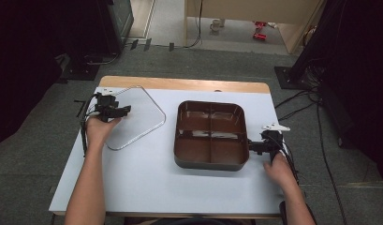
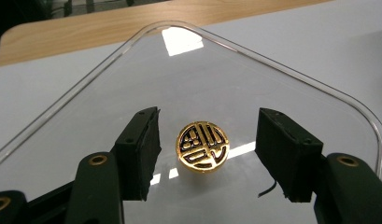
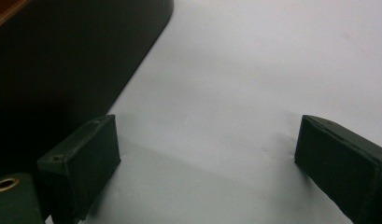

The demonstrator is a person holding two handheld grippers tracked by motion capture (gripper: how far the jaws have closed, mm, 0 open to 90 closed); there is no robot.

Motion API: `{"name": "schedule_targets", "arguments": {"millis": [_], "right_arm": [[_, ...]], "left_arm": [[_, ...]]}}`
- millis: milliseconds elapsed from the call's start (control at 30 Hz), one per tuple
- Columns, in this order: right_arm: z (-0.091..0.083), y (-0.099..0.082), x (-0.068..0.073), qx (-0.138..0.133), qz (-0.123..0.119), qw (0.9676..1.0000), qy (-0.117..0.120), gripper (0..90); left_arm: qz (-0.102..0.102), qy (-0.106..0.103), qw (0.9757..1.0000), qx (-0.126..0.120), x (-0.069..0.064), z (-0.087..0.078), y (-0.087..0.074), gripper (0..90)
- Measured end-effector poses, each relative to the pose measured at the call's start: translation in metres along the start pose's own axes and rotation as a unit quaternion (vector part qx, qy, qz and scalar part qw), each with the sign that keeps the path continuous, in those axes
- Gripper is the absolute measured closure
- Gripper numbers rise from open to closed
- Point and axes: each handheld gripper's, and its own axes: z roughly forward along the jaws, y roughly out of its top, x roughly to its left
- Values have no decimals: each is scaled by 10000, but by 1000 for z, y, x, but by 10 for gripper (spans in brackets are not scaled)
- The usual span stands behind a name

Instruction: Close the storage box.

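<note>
Clear lid (image 1: pixel 134 117) lies flat on the table (image 1: pixel 147 183), well left of the brown 4-compartment tray (image 1: pixel 210 133), so not on yet. Left gripper (image 2: pixel 205 140) sits partway open w/ the gold knob (image 2: pixel 202 147) between its pads, untouched. Right gripper (image 3: pixel 205 154) is wide open, holding nothing, beside the tray. Left to do: grab the knob, lift, cover.

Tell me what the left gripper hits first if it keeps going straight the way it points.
Probably the gold knob on the clear lid: it sits between the left gripper's open jaws, just ahead, untouched.

Overhead forward-down, two close tool cameras, table (image 1: pixel 133 178) shared
</note>
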Motion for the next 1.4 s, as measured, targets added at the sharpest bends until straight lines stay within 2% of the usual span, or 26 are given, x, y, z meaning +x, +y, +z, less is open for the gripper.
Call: {"name": "schedule_targets", "arguments": {"millis": [200,300,400,600,733,800,900,1033,1200,1400], "right_arm": [[0,0,0,-1,-1,10000,1,59],[0,0,0,-1,0,10000,1,59],[0,0,0,0,-1,10000,0,59],[0,0,0,0,1,10000,0,59],[0,0,0,0,-1,10000,0,59],[0,0,0,0,0,10000,1,59],[0,0,0,0,-1,10000,1,59],[0,0,0,1,2,10000,1,59],[0,0,0,-1,0,10000,0,59],[0,0,0,0,0,10000,1,59]], "left_arm": [[-180,-74,9997,120,4,11,-9,422],[-137,-26,9998,160,3,13,-10,445],[3,86,9998,186,0,17,-14,471],[-2,130,9996,234,0,21,-19,516],[21,74,9997,214,-1,21,-19,576],[50,101,9997,222,-1,21,-19,582],[-15,30,9998,204,1,20,-19,588],[-4,128,9996,252,-2,20,-16,592],[-65,2,9994,326,-2,15,-13,593],[-13,-118,9998,153,-7,2,-5,593]]}}
